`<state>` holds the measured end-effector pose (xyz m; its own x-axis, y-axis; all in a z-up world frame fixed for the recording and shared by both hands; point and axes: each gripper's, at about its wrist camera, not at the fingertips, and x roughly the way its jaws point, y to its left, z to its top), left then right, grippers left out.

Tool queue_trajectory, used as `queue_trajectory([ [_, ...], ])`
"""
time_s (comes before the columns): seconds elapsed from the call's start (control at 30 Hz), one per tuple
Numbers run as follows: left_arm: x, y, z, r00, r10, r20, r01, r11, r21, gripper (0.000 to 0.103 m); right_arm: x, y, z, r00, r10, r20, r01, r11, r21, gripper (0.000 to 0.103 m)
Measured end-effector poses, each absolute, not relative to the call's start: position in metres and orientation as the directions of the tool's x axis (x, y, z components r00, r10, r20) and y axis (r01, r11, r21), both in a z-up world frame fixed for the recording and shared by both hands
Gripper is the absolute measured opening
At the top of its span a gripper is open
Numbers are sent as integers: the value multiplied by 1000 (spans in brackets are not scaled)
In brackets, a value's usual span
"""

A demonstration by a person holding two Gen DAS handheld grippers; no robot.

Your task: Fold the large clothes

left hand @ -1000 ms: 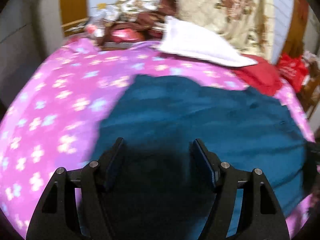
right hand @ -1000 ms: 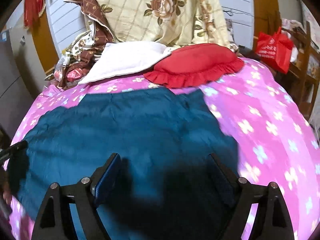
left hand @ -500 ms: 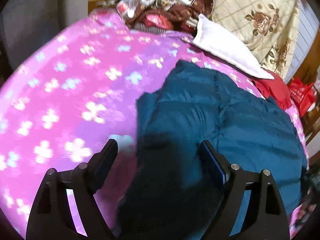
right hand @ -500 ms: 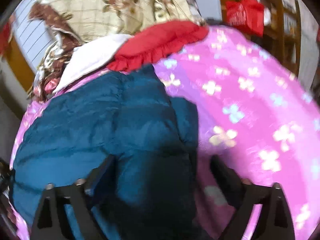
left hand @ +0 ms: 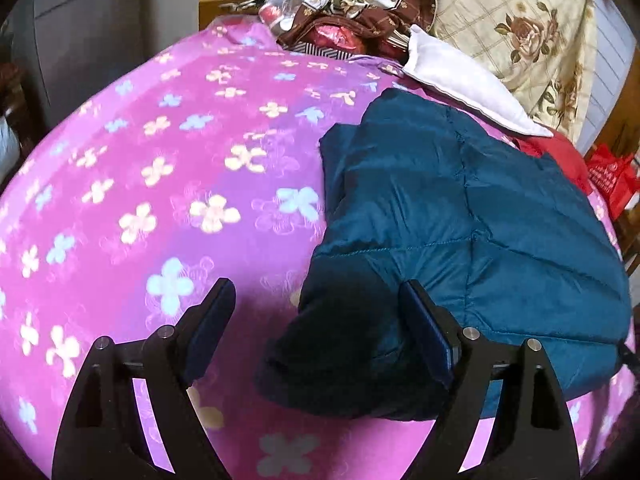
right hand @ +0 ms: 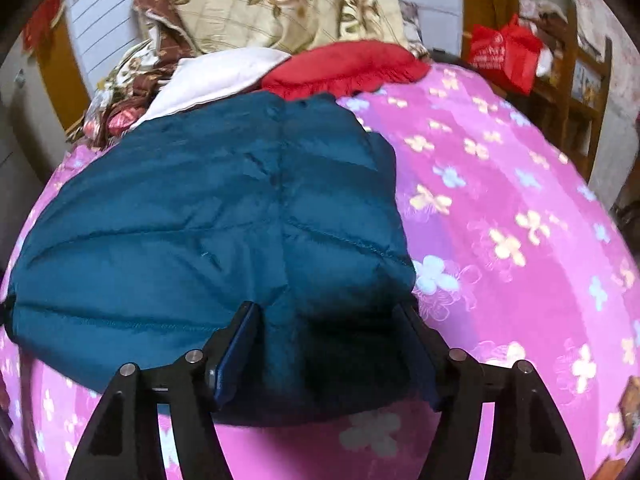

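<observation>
Across the pink flowered bed [left hand: 168,184] lies the teal puffer jacket [left hand: 460,216], sides folded inward. Its slippery padding could spring back open. Left claw [left hand: 316,320] and right claw [right hand: 332,344] both gape, gripping nothing.
</observation>
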<state>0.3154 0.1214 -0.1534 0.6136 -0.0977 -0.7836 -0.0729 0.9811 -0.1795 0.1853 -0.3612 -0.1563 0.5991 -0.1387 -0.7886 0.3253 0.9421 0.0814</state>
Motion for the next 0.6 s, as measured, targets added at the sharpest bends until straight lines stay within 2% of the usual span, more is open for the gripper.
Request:
queue_trajectory([
  [0.1, 302, 121, -139, 631, -71, -773, -78, 985, -155, 85, 190, -363, -152, 571, -155, -807, 342, 938, 62, 66],
  [0.2, 271, 119, -119, 668, -29, -743, -79, 991, -110, 85, 173, -356, -134, 588, -197, -785, 357, 933, 34, 66],
  [0.37, 216, 118, -93, 727, 19, -686, -91, 993, -69, 85, 119, -339, -103, 648, -166, -743, 349, 932, 96, 66],
  [0.6, 155, 104, -74, 743, -39, -668, -65, 989, -130, 85, 47, -293, -91, 685, -146, -713, 305, 947, 98, 66],
])
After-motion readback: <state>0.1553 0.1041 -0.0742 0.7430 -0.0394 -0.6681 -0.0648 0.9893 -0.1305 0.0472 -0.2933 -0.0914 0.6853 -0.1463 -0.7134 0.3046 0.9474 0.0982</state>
